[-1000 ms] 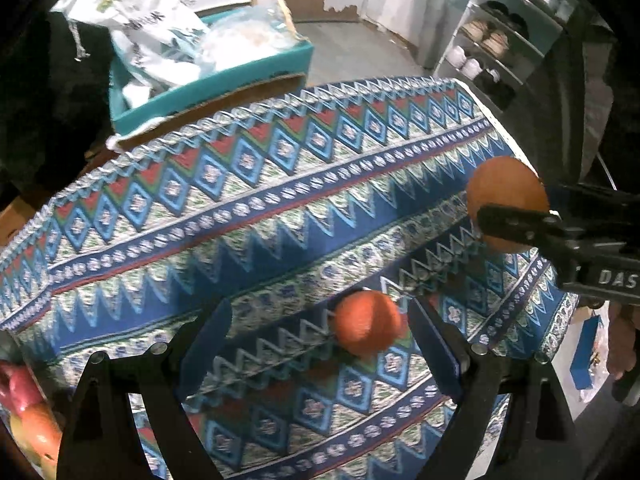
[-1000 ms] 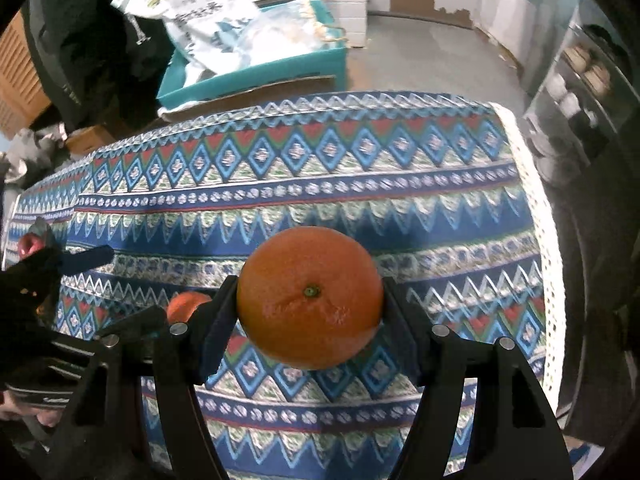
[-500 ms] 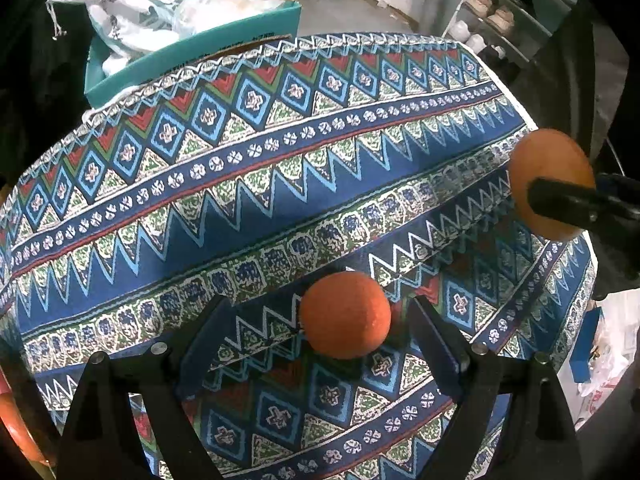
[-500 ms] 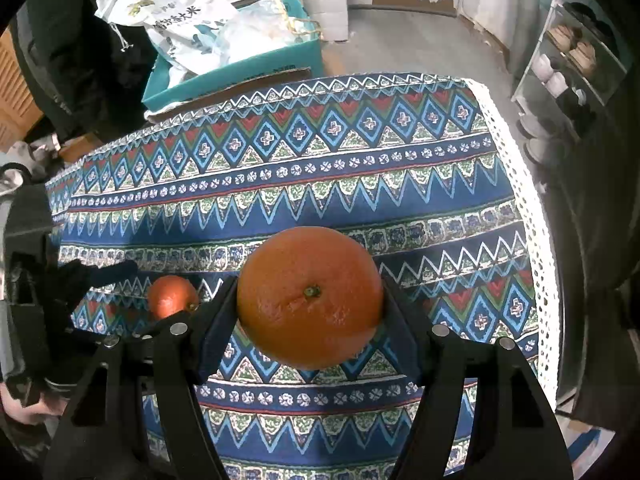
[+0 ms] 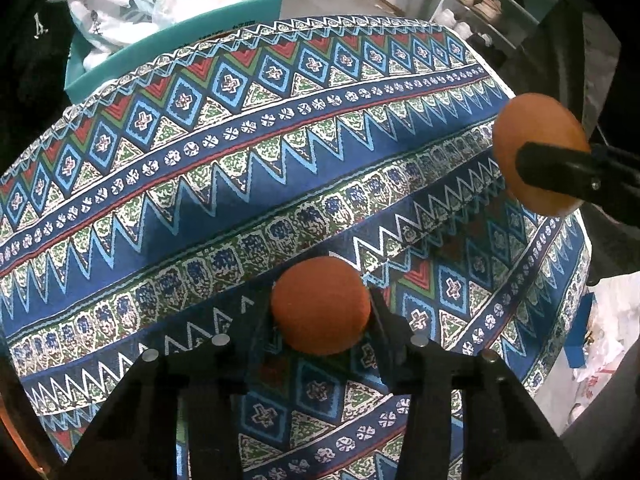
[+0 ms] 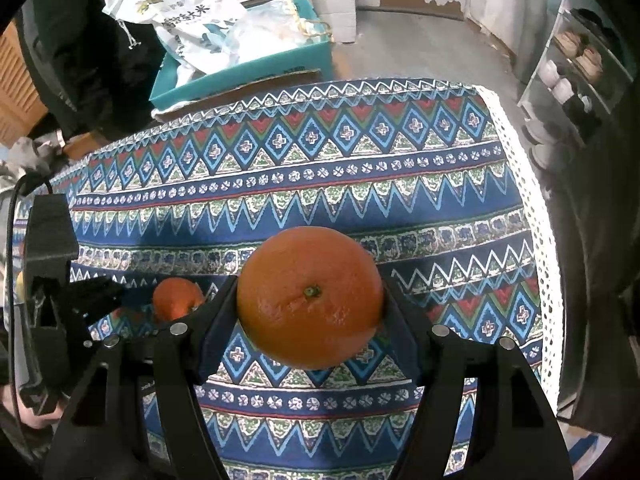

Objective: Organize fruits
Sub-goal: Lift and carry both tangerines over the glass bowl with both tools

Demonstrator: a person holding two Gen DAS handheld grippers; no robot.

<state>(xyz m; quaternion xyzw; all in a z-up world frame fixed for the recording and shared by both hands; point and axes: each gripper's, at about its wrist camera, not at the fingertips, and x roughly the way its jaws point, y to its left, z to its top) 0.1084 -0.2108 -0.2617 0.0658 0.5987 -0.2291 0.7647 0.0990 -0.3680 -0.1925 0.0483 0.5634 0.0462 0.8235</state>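
Beyond the table's far edge sit a teal box (image 6: 248,68) stuffed with crinkled plastic bags and, off to the right, a shelf (image 6: 576,64). The left gripper (image 5: 320,312) has clamped the small dimpled orange (image 5: 320,306) resting on the zigzag-patterned tablecloth (image 5: 240,168). The right gripper (image 6: 310,300) grips the larger glossy orange (image 6: 310,298) above the cloth.
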